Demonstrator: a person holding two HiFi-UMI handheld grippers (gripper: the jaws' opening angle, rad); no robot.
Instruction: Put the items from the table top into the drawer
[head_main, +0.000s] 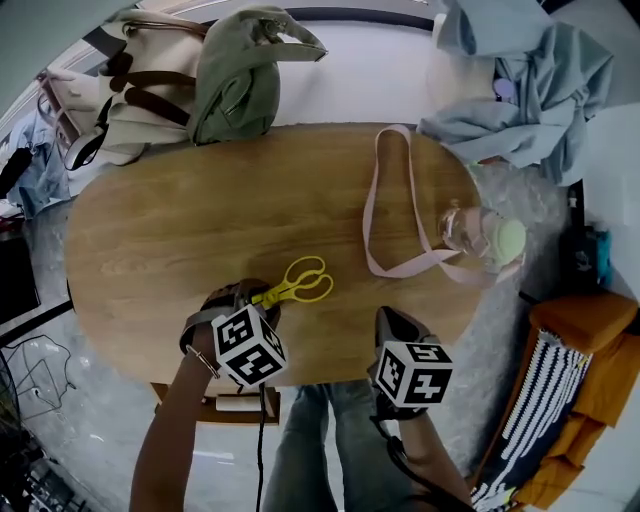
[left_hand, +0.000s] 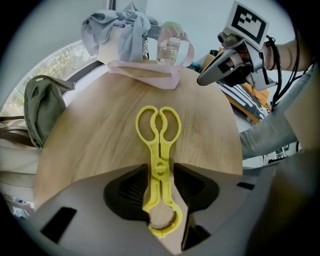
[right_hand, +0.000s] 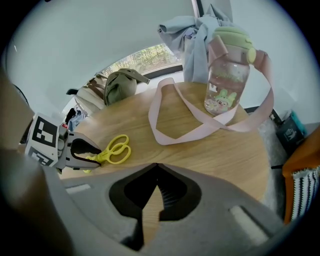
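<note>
On the far left of the tabletop (head_main: 180, 230) sit a tan bag (head_main: 130, 90) and a green bag (head_main: 240, 80), well away from me. Closer to me, near the front edge, lie the yellow plastic tongs (left_hand: 160, 150), flat on the wood with their two rings pointing away. My left tool (left_hand: 161, 185) points down over them with one jaw on each side of the thin middle part. The jaws are spread and I can see small gaps, so I am not pinching yet. I think the tongs are very light and stiff, but smooth and thin, so they could slip or spin. The middle, by the little round joint, looks like the best place to hold, because there they should hang level and not flop open. My right tool (right_hand: 155, 192) hangs a bit to the right, with its tips pressed together and nothing in it. Farther right stands the pink see-through bottle (right_hand: 227, 85) with a green lid, and its long soft strap (right_hand: 200, 130) loops across the wood. The bottle looks heavier, round and slippery. A blue cloth (head_main: 520, 90) lies behind it. I cannot see the drawer clearly.
</note>
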